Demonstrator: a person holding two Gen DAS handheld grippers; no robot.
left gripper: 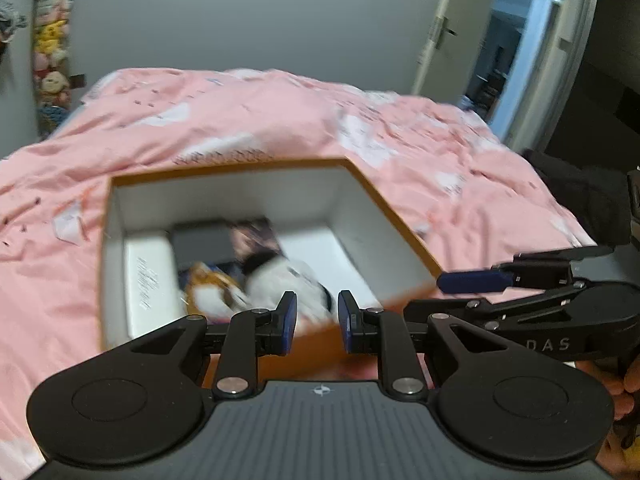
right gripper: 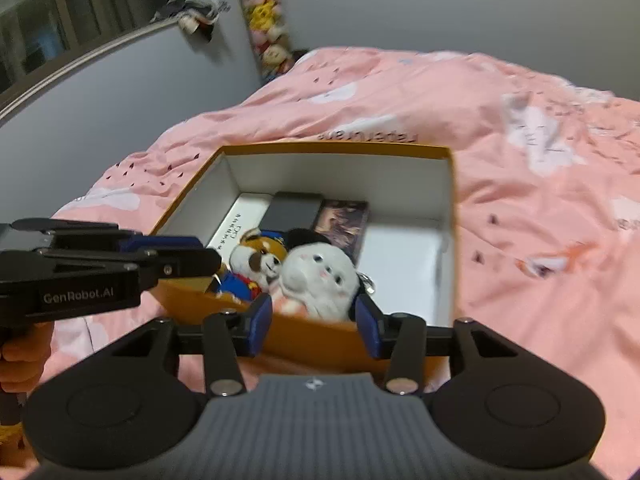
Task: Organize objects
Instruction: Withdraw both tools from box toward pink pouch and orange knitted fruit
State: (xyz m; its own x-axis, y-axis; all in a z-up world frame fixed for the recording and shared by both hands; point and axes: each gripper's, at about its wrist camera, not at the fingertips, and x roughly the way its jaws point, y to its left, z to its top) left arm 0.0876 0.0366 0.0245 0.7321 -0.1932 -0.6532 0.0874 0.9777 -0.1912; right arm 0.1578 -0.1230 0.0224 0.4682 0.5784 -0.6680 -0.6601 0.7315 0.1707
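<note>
An open orange box (right gripper: 450,184) with white inside sits on a pink bed cover. In it lie a white plush (right gripper: 320,276), an orange-and-white bear plush (right gripper: 256,258), a grey flat case (right gripper: 292,212), a dark picture card (right gripper: 344,220) and a white booklet (right gripper: 236,228). The box also shows blurred in the left wrist view (left gripper: 400,224). My right gripper (right gripper: 316,330) is open and empty just in front of the box's near wall. My left gripper (left gripper: 317,322) is open and empty at the near wall too. Each gripper shows from the side in the other's view.
The pink bed cover (right gripper: 520,200) spreads all around the box. A column of plush toys (right gripper: 264,16) hangs on the grey wall behind. An open door (left gripper: 516,52) is at the far right in the left wrist view.
</note>
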